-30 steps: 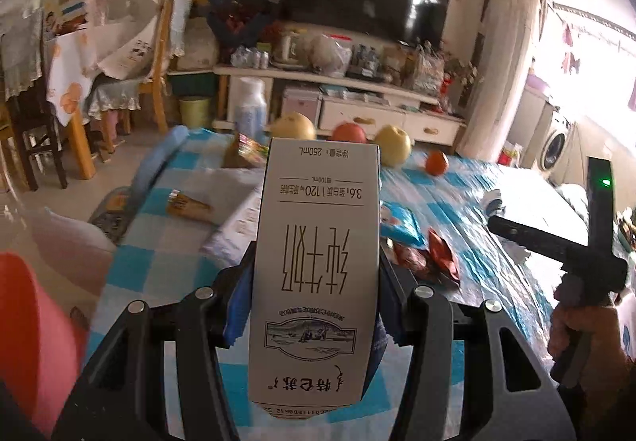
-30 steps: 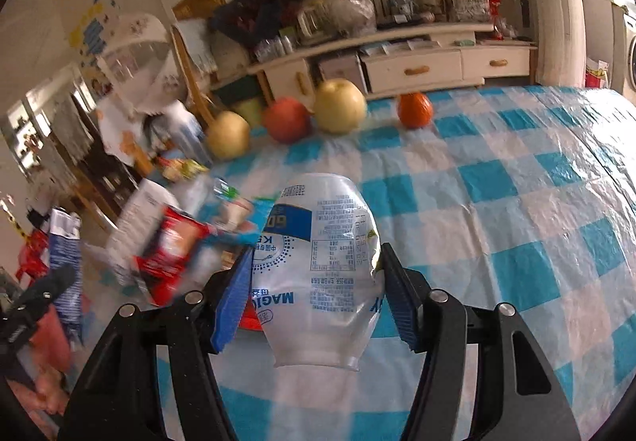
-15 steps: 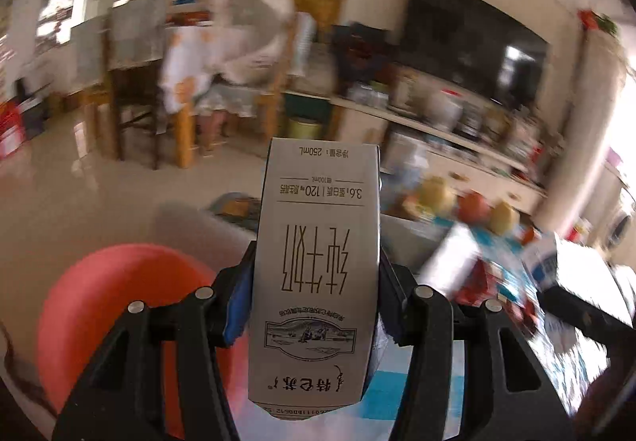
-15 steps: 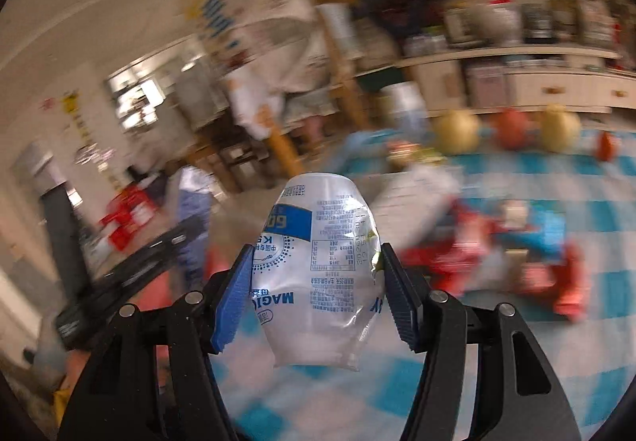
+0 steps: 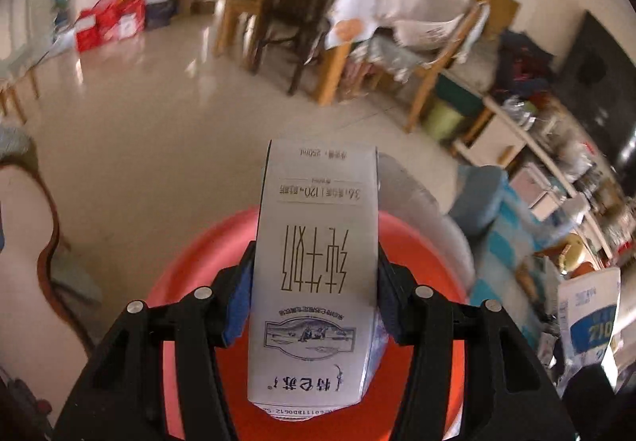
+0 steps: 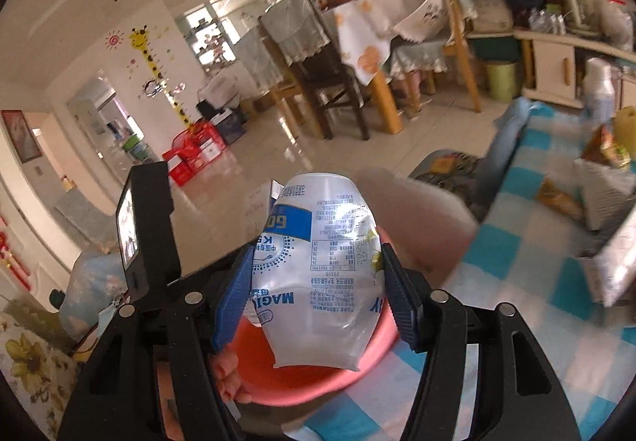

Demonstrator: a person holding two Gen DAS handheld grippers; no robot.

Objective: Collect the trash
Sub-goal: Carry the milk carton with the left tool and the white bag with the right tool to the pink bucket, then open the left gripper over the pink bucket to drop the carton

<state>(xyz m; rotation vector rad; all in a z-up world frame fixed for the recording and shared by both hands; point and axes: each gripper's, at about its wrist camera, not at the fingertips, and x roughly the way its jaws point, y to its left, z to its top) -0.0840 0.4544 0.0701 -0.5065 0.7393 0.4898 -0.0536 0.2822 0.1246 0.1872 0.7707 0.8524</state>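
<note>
Left wrist view: left gripper (image 5: 314, 298) clamped on a white milk carton (image 5: 316, 270), blue pads pressed to both long sides, print upside down, far end of the carton pointing away toward the pale tiled floor (image 5: 159, 131). Directly beneath carton and gripper, a red plastic basin (image 5: 421, 254), its rim curving round behind the carton; whether the carton touches the basin cannot be told. At the right edge, the blue-and-white checked tablecloth (image 5: 501, 242) with blurred clutter, and a white-and-blue pouch (image 5: 588, 317) hanging at the lower right. Further back, wooden chairs (image 5: 278, 3) draped in cloth, red boxes (image 5: 109, 21) against the far wall, a low cabinet along the right. Right wrist view: right gripper (image 6: 318, 294) grasping the same kind of crumpled white-and-blue pouch (image 6: 322, 274), pads squeezing its lower half, top bulging out above them, bottom edge hanging loose toward the camera. Below and behind it, the red basin (image 6: 302, 373) again, seen from the side, just beside the table edge. Left of the pouch, the black body of the other gripper (image 6: 151, 226) with a small lit screen on its side, and fingers of a hand (image 6: 230, 377) gripping low beside the basin rim. To the right, checked tablecloth (image 6: 528, 302) carrying snack wrappers (image 6: 556, 194), a white bottle and a yellow fruit near the far corner, all somewhat blurred. Giraffe sticker on the wall at the back left.
</note>
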